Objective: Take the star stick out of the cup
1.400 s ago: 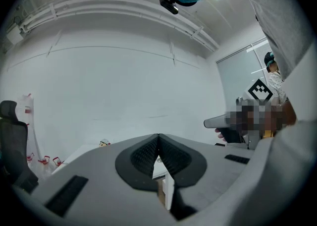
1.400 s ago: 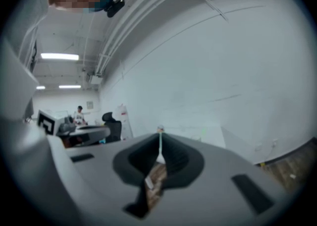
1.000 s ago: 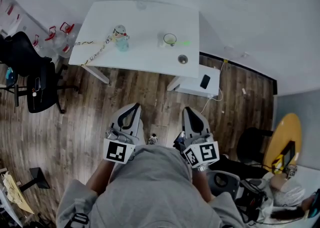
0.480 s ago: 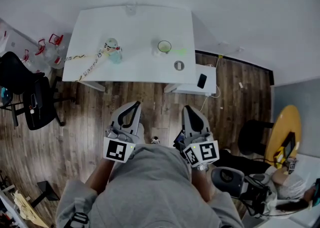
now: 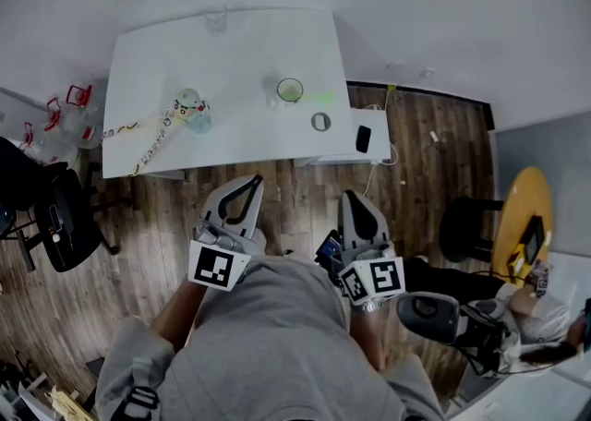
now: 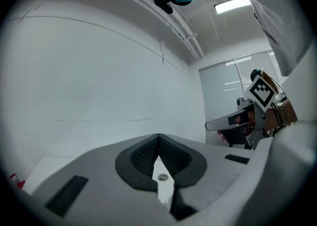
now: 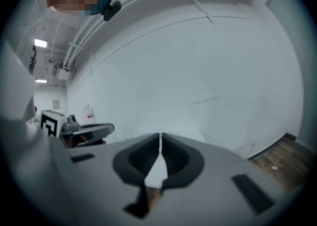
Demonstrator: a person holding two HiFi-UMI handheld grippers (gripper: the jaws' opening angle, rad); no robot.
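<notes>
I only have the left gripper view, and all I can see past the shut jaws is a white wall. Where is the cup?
Observer: The head view shows the cup standing on a white table ahead of the person, with a stretch of wood floor in between.
Operator: Is the star stick in it?
Observer: I can't tell. The cup is too small in the head view, and only its greenish rim shows.
Operator: And the other one, open or shut?
Observer: The right hand-held gripper is shut. Its own view shows the jaws together with nothing between them.
</notes>
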